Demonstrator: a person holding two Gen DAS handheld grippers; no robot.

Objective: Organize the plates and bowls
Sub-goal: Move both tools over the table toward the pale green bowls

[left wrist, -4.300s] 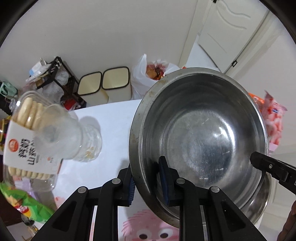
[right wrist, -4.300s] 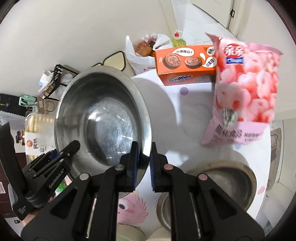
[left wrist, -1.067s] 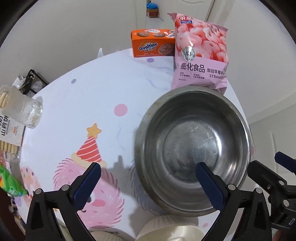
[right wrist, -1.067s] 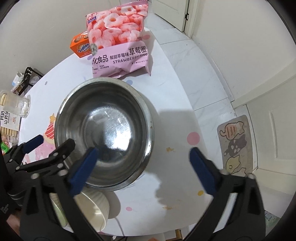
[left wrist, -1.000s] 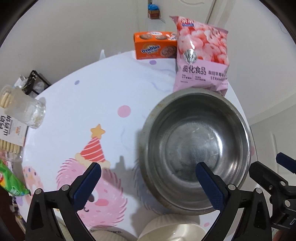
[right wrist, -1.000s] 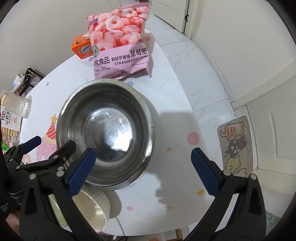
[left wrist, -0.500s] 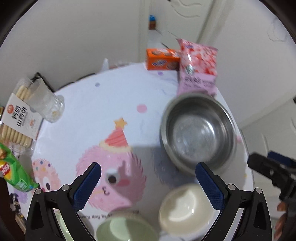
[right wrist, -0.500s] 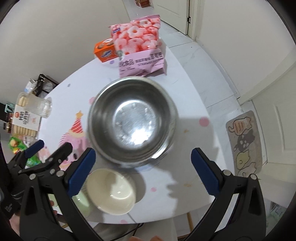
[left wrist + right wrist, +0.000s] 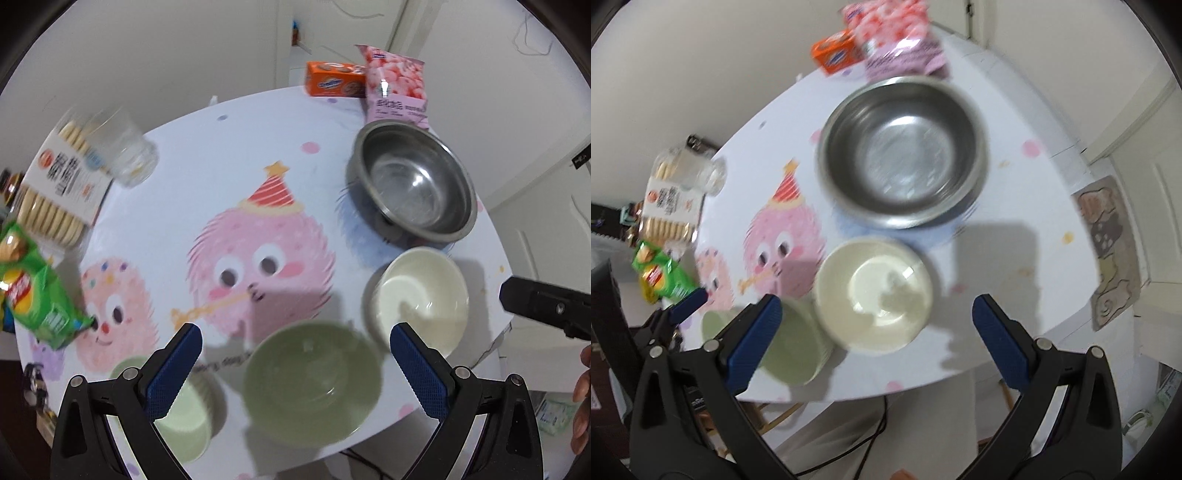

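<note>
Both claws have pulled back, empty and wide; right claw (image 9: 873, 330) above cream bowl (image 9: 873, 295).

Soft, even indoor light is falling from above, leaving the white worktop (image 9: 229, 147) bright. Glare is glinting inside the steel bowl (image 9: 413, 188). Motion blur is smearing both views, heaviest on the green bowl (image 9: 314, 380) and, in the right view, the steel bowl (image 9: 901, 151). Fisheye distortion is bending the edges, and black vignetting is rounding every corner.
</note>
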